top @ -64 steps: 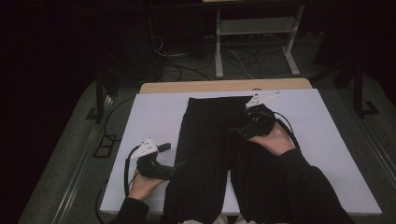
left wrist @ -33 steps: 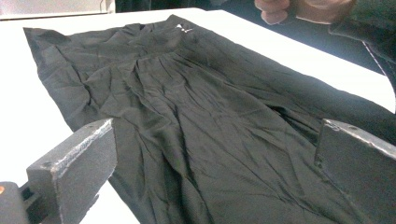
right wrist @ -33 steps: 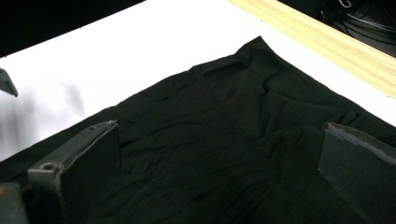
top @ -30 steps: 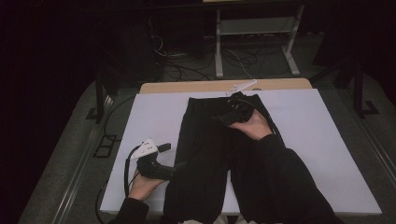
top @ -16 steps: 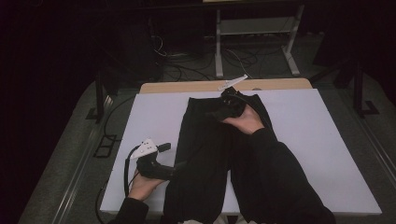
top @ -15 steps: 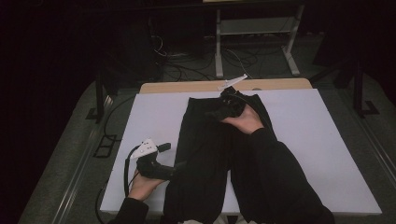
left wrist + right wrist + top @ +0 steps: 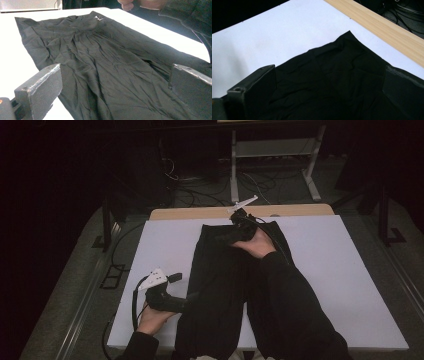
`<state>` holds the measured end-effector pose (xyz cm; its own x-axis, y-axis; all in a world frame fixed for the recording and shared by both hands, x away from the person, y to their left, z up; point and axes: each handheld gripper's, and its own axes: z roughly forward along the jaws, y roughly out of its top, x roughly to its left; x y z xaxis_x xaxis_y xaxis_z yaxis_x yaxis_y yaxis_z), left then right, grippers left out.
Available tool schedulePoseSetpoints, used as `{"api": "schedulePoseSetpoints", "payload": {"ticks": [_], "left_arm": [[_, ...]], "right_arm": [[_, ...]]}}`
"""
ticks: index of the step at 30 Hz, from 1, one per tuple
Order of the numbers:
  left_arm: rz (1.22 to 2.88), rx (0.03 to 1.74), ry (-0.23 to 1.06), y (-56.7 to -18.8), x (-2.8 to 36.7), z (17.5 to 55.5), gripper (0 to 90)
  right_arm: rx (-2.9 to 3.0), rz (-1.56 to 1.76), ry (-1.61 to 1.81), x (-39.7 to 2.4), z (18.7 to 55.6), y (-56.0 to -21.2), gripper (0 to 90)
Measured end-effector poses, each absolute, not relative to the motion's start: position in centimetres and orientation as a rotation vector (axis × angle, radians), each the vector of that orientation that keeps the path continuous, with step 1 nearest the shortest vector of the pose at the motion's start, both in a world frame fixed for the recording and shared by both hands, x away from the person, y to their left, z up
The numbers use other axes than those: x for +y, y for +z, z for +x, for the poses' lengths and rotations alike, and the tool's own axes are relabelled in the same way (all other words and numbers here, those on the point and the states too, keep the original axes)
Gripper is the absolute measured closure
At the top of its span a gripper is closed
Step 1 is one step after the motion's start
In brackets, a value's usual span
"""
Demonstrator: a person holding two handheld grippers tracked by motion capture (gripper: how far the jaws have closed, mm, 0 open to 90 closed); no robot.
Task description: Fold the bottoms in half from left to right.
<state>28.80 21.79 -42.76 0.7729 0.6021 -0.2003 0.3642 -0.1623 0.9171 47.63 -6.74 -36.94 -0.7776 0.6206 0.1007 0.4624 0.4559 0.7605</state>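
Observation:
Black trousers [image 7: 220,270] lie flat on the white table [image 7: 340,270], waist at the far end and legs toward the person. My left gripper [image 7: 191,296] is open at the outer edge of the left leg near the front; in the left gripper view its jaws [image 7: 115,82] stand wide over the creased cloth [image 7: 105,57]. My right gripper [image 7: 229,234] is open above the waistband; in the right gripper view [image 7: 327,82] it hovers over the garment's far corner [image 7: 347,42]. The person's dark sleeve [image 7: 290,305] hides much of the right leg.
A wooden strip [image 7: 200,213] runs along the table's far edge, also seen as a wooden strip [image 7: 387,27] in the right gripper view. Beyond it are a metal frame [image 7: 270,155] and cables [image 7: 200,185] on the dark floor. Bare white surface lies on both sides of the trousers.
My right gripper has moved away from the person and slightly left, from the middle of the trousers up to the waistband. The left gripper has stayed where it was.

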Motion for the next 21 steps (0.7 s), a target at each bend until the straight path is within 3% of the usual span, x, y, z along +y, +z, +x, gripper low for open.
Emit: {"api": "schedulePoseSetpoints", "payload": {"ticks": [21], "left_arm": [[1.748, 0.765, 0.247, -42.6, 22.1, 28.8, 0.0]], "right_arm": [[2.477, 0.990, 1.200, -3.4, 51.3, -38.1, 0.0]]}}
